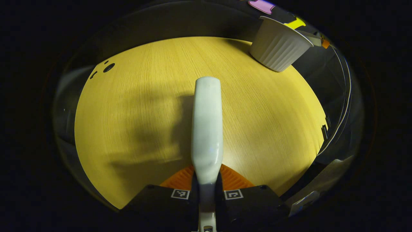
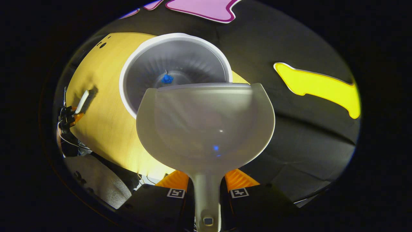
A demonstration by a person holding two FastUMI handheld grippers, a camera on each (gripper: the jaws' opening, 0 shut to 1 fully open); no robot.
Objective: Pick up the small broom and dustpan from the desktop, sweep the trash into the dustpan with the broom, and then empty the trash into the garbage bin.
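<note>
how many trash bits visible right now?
1. A small blue scrap lies on the bottom inside the white bin, just past the front lip of the dustpan held over it. The pan blocks part of the bin floor, so more may be hidden.

- The counter (image 1: 264,135) was made of pale yellow wood with thin lines running along it.
- Soft dark shadows (image 1: 151,135) lay across the middle of the wood.
- A few small round holes (image 1: 108,67) sat near one far corner of the counter.
- Behind the counter hung a black cloth wall (image 2: 289,135), with folds in it.
- The light fell bright on the wood, but the room around it was dark.
- A thin pale cord (image 1: 346,106) ran down past the counter's edge.
</note>
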